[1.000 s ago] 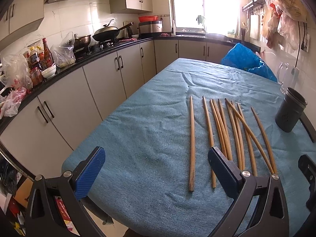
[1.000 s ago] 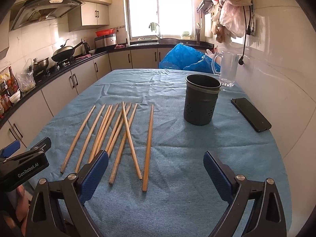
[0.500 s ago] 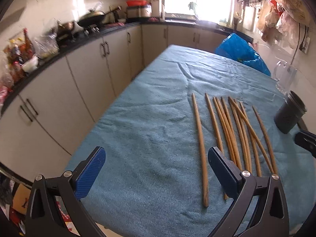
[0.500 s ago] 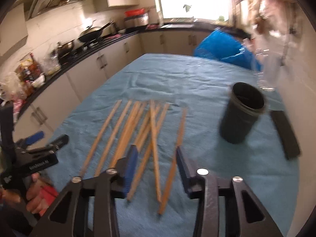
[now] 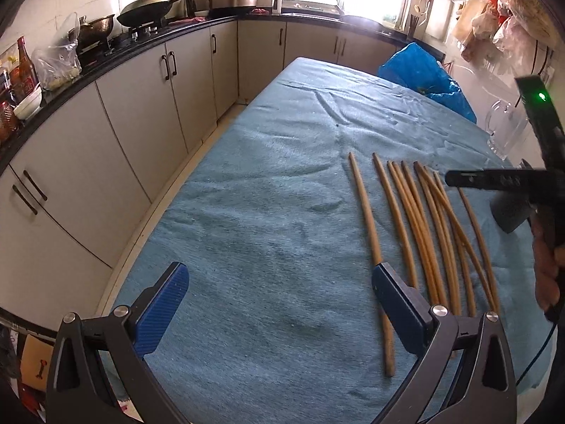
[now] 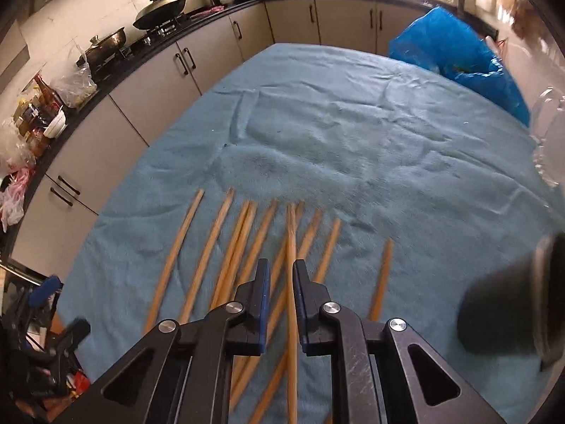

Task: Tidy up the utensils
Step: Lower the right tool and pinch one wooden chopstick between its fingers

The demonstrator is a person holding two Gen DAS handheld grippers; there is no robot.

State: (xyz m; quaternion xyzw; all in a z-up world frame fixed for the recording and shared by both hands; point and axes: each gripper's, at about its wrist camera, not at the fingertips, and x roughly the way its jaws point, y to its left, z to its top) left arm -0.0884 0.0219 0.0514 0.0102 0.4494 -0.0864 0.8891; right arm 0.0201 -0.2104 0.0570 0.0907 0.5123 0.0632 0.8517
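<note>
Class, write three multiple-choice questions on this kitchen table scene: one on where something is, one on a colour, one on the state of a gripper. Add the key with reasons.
1. Where does the dark cylindrical utensil holder stand relative to the wooden chopsticks in the right wrist view?
A. to their left
B. to their right
C. on top of them

2. What colour is the cloth on the table?
A. red
B. white
C. teal blue

3. How do the jaws of the left gripper stand?
A. wide open, holding nothing
B. shut on a chopstick
C. shut on the holder

Key: 1 B, the holder sits at the right edge, past the last chopstick. 2 C, the cloth is teal blue throughout. 3 A, the blue pads stand far apart over bare cloth.
</note>
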